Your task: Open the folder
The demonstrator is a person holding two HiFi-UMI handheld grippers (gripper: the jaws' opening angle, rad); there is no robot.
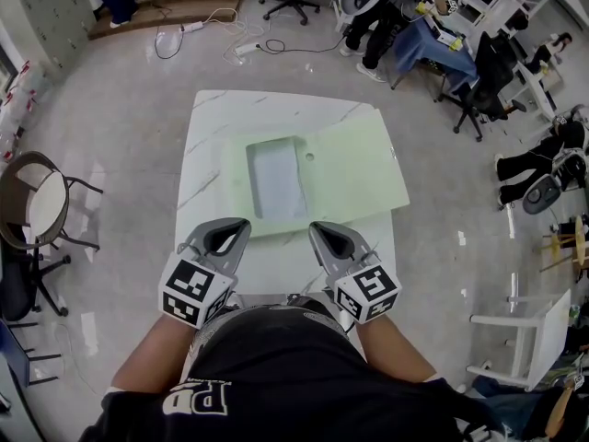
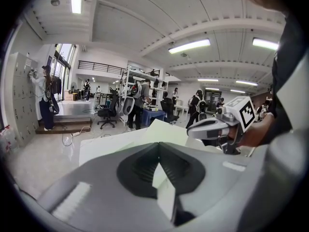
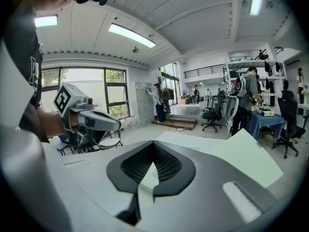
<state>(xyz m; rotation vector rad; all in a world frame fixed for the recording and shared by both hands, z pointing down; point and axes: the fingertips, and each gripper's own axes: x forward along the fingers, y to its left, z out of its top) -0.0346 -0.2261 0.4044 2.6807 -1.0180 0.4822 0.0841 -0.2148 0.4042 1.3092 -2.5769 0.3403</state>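
The left tongs (image 1: 242,223) and right tongs (image 1: 314,227) are both pinched together on nothing, and the pale green folder (image 1: 354,175) lies flat on the desk (image 1: 210,122) just ahead of them, which fits either a shut cover waiting to be lifted or leaves already spread.

Left tool (image 1: 241,226) and right tool (image 1: 315,229) held level, side by side just ahead of the torso (image 1: 276,357), tips angled slightly toward each other, jaws together on both, bare forearms (image 1: 152,350) trailing behind each tool
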